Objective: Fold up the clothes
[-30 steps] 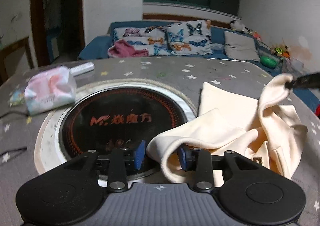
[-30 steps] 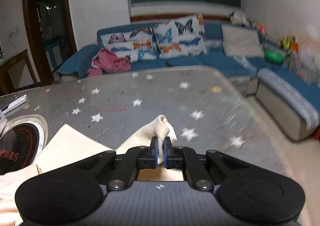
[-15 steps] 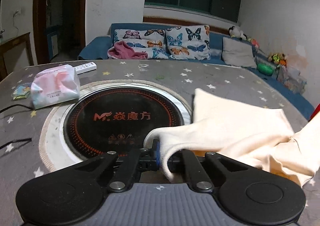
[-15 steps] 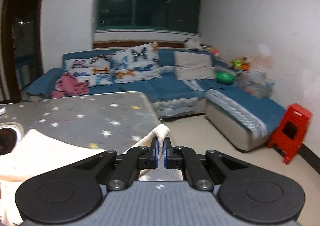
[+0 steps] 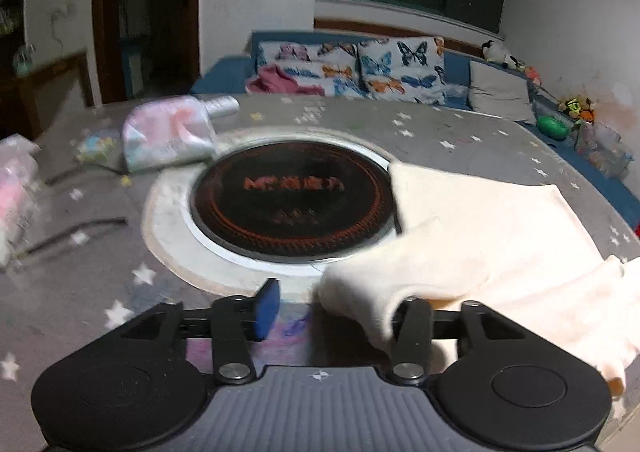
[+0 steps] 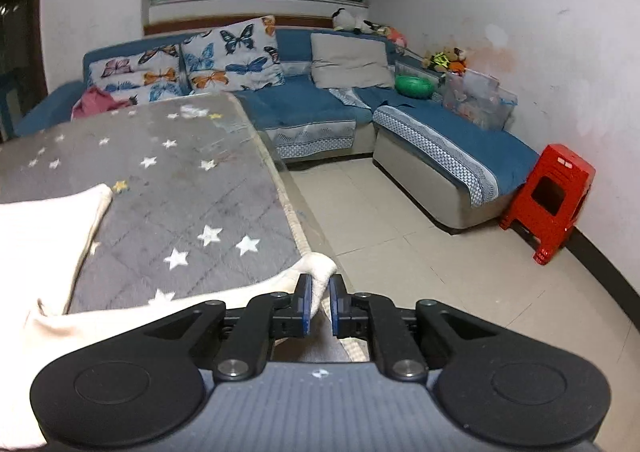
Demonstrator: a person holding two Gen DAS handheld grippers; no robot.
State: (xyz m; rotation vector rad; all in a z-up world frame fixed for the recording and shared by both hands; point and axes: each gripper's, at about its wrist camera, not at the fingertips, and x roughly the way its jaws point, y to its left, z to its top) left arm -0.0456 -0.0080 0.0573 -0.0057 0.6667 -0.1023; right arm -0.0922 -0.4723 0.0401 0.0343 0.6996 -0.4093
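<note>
Garment (image 5: 496, 236): cream, soft, spread across the right half of the star-print table cover (image 5: 120, 292); its far corner overlaps the rim of the round cooktop (image 5: 292, 196) set in the table, and its near edge runs off toward you

Left gripper (image 5: 332, 306): your jaws stand wide and have just been opening. A rolled edge of the cloth drapes over the right finger; the blue pad (image 5: 267, 308) on the left finger is bare and clear of fabric. Nothing is pinched

Right gripper (image 6: 320, 306): your jaws stand narrow and have just been opening. A tip of the garment lies in the gap, right at the table edge (image 6: 292, 212), with tiled floor (image 6: 420, 244) beyond. The left pad touches the cloth; the right one looks apart from it, so I read this as a release, not a grip

Risks from here:
- Right corner sits at the very lip of the table. If you withdraw with cloth caught on a pad, it may drag over the edge and pull the layer after it
- Left edge hangs on your right finger. Pulling back without lifting clear could tug that fold open or bunch it
- Cloth over the cooktop rim: whether the plate is hot cannot be told; judge it worth keeping fabric off
- Left view is blurred, so the lay of the fold near that gripper is uncertain; check it before your next pinch
</note>
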